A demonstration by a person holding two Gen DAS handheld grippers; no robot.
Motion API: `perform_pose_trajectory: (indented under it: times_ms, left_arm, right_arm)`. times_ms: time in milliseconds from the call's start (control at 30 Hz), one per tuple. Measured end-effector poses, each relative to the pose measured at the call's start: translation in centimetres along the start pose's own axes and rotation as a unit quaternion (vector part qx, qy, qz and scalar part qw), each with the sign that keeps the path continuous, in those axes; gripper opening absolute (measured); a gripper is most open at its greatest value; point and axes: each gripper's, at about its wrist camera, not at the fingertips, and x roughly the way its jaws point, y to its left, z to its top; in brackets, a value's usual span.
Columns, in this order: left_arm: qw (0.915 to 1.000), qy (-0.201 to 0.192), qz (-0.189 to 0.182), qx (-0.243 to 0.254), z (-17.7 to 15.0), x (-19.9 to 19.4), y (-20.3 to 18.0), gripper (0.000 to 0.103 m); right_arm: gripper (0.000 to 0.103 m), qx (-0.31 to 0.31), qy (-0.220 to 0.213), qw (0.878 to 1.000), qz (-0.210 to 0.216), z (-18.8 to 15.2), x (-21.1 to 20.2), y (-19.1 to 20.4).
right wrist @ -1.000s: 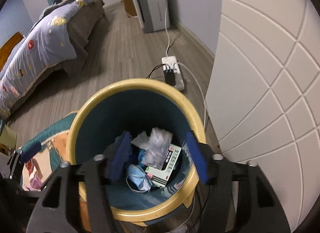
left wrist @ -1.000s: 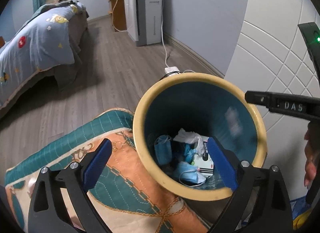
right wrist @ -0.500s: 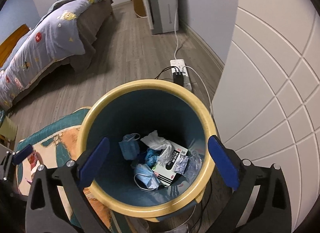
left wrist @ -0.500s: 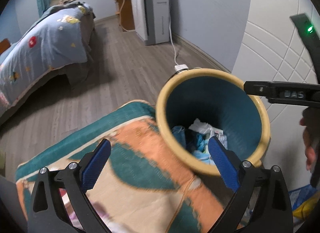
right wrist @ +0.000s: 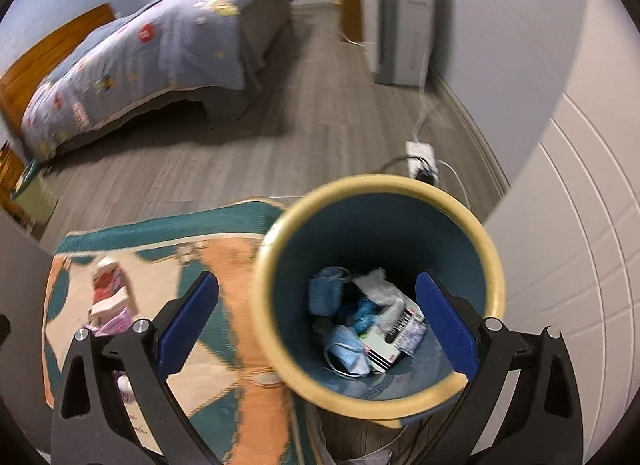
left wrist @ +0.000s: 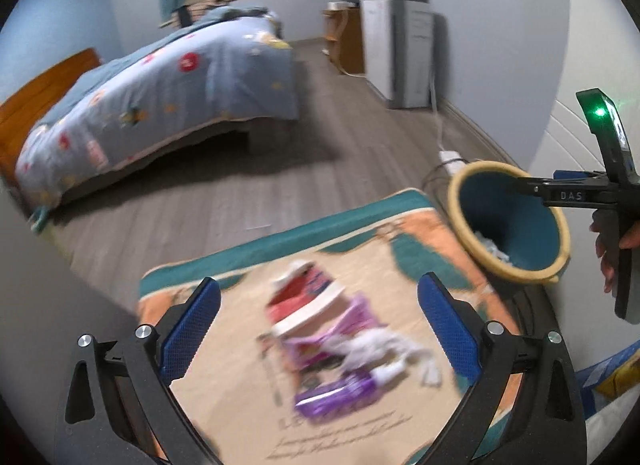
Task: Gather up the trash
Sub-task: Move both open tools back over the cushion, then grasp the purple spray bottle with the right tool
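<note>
A teal trash bin with a yellow rim (right wrist: 486, 241) stands by the white wall; inside lie blue masks, tissue and a white packet (right wrist: 376, 325). It also shows at the right of the left wrist view (left wrist: 560, 261). My right gripper (right wrist: 316, 333) is open and empty above the bin. My left gripper (left wrist: 318, 329) is open and empty over the rug, above blurred trash: a red and white wrapper (left wrist: 304, 301), a purple packet (left wrist: 336, 397) and crumpled white tissue (left wrist: 392, 353). The right gripper tool (left wrist: 600, 193) shows over the bin.
A teal, orange and cream rug (left wrist: 408, 265) lies beside the bin. A bed with a blue quilt (left wrist: 160, 85) stands at the back left. A grey cabinet (left wrist: 396, 53) and a power strip with cables (right wrist: 420, 153) sit along the wall.
My left gripper swung left from the bin to the rug, bringing the trash there into view. My right gripper, shut over the bin a second ago, opened and drew back slightly.
</note>
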Motion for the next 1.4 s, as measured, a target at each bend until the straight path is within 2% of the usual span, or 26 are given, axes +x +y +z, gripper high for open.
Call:
perform_pose_trajectory:
  times_ms: [67,133,233,433,533,733,900,1100,1133,1167,1300,1333,1400]
  left_arm:
    - [0.9999,-0.011,0.009,-0.008,-1.3,-0.7,1.3,0.098]
    - [0.9998,0.003,0.012,-0.019,-1.7,-0.4,2.0,0.098]
    - [0.9995,0.004,-0.006,-0.032,-2.4,-0.5,3.3,0.098]
    - [0.9993,0.012,0.005,-0.034,-3.6,-0.5,5.5,0.098]
    - [0.999,0.011,0.002,-0.042,-3.7,-0.4,6.7,0.098]
    - [0.9994,0.006,0.014,-0.033,-3.9,-0.6,8.5,0.098]
    - [0.999,0.009,0.014,-0.042,-4.3,-0.3,10.3,0.098]
    - [0.9963,0.02,0.004,-0.084,-4.6,0.3,13.0,0.098]
    - [0.9954,0.021,0.001,-0.093,-4.7,0.4,13.5,0.098]
    - [0.995,0.022,-0.001,-0.097,-4.8,0.5,13.7,0.098]
    - [0.9929,0.031,-0.008,-0.114,-4.9,1.0,14.6,0.098]
    - [0.9923,0.033,-0.01,-0.119,-5.0,1.1,14.8,0.098]
    - [0.9915,0.033,-0.013,-0.125,-5.0,1.2,15.1,0.098]
  right_arm:
    - [0.097,-0.019,-0.001,1.0,0.004,-0.1,-0.2,1.6]
    - [0.097,-0.03,0.004,0.999,0.015,-0.3,-0.2,3.2]
    - [0.097,-0.049,0.02,0.998,0.043,-1.1,0.3,6.1]
    - [0.097,-0.117,0.06,0.99,0.047,-3.3,2.3,11.5]
    - [0.097,-0.139,0.074,0.985,0.063,-4.3,2.8,13.5]
    - [0.097,-0.22,0.086,0.966,0.11,-6.6,3.4,18.8]
    - [0.096,-0.295,0.117,0.939,0.13,-9.5,4.9,22.8]
    - [0.073,-0.355,0.155,0.908,0.157,-12.3,6.5,26.2]
    - [0.063,-0.368,0.161,0.902,0.16,-12.8,6.7,26.8]
    - [0.059,-0.38,0.167,0.896,0.16,-13.3,7.0,27.2]
    - [0.055,-0.403,0.188,0.881,0.16,-14.4,7.8,28.1]
    - [0.051,-0.396,0.199,0.88,0.17,-14.4,8.0,28.1]
    - [0.051,-0.388,0.205,0.88,0.181,-14.4,8.1,28.4]
